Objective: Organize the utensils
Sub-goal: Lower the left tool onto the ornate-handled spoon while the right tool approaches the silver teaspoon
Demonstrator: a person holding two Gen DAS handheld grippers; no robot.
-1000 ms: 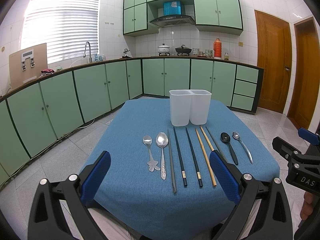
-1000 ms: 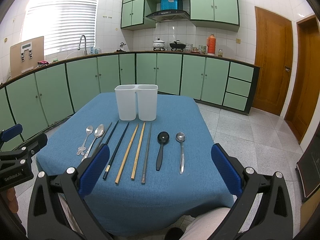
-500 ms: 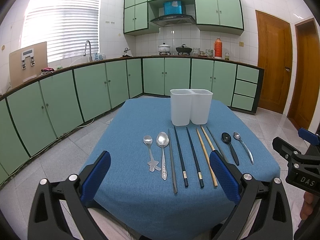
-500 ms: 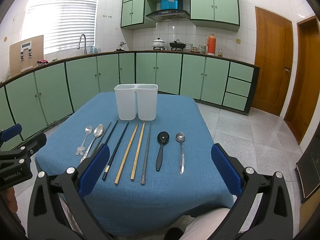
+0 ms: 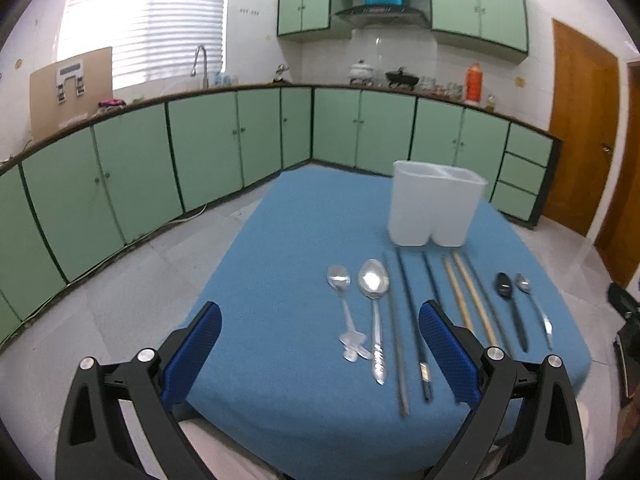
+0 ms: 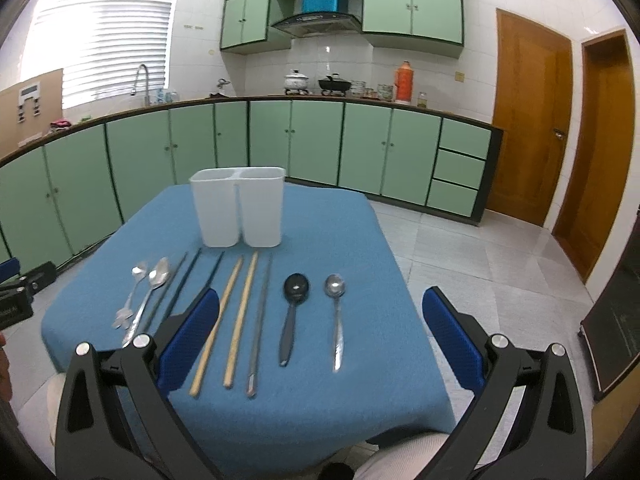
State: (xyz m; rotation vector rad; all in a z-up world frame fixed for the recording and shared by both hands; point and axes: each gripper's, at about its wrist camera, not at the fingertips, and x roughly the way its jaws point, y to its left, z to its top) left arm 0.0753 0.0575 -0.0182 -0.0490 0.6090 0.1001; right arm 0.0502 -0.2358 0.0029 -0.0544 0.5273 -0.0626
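Observation:
A white two-compartment holder (image 5: 436,208) (image 6: 240,210) stands empty on the blue table (image 5: 280,280) (image 6: 360,240). In front of it lie in a row: two silver spoons (image 5: 374,312) (image 6: 150,296), dark chopsticks (image 5: 412,320) (image 6: 188,280), wooden chopsticks (image 5: 470,300) (image 6: 236,312), a black spoon (image 5: 510,308) (image 6: 292,312) and a small silver spoon (image 5: 536,308) (image 6: 336,312). My left gripper (image 5: 320,352) is open and empty above the table's near left part. My right gripper (image 6: 320,340) is open and empty above the near edge.
Green kitchen cabinets (image 6: 320,144) run along the walls behind the table, with a sink (image 5: 200,64) and pots on the counter. Wooden doors (image 6: 532,128) stand at the right. A dark object (image 6: 616,328) stands on the tiled floor at the right.
My left gripper has swung to the left and moved closer, so the utensils now sit right of centre. My right gripper has moved forward toward the table. Both stay open.

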